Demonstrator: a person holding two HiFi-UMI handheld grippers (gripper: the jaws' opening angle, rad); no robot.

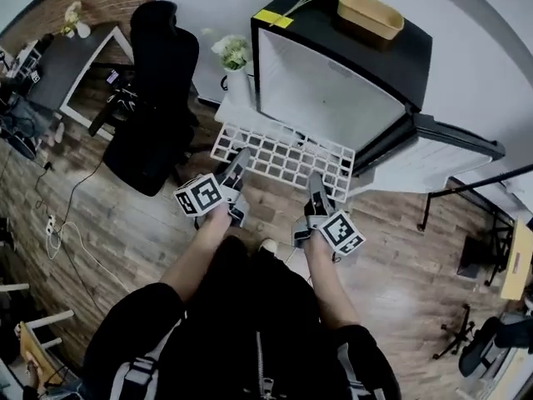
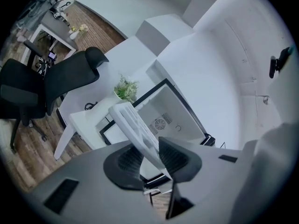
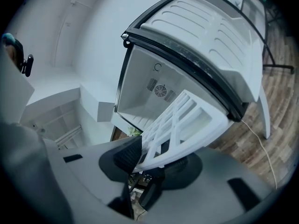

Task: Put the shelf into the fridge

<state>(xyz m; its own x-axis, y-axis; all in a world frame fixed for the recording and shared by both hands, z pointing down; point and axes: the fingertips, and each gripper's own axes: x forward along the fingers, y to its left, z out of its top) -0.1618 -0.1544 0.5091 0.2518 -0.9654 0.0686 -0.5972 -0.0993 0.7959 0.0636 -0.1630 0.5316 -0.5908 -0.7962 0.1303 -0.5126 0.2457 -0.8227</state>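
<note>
While my left gripper (image 1: 236, 167) and right gripper (image 1: 316, 192) each clamp shut on the near edge of the white shelf (image 1: 283, 152), held mid-frame just short of the open fridge (image 1: 329, 90), I judge uneven pushing could snag a far corner on the rim.

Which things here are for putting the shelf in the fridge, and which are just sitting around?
For the job:
- white shelf
- open fridge
- left tool and right tool, both clamped on the shelf

Just lying about:
- black office chair
- potted plant
- wooden tray on the fridge top
- desk
</note>
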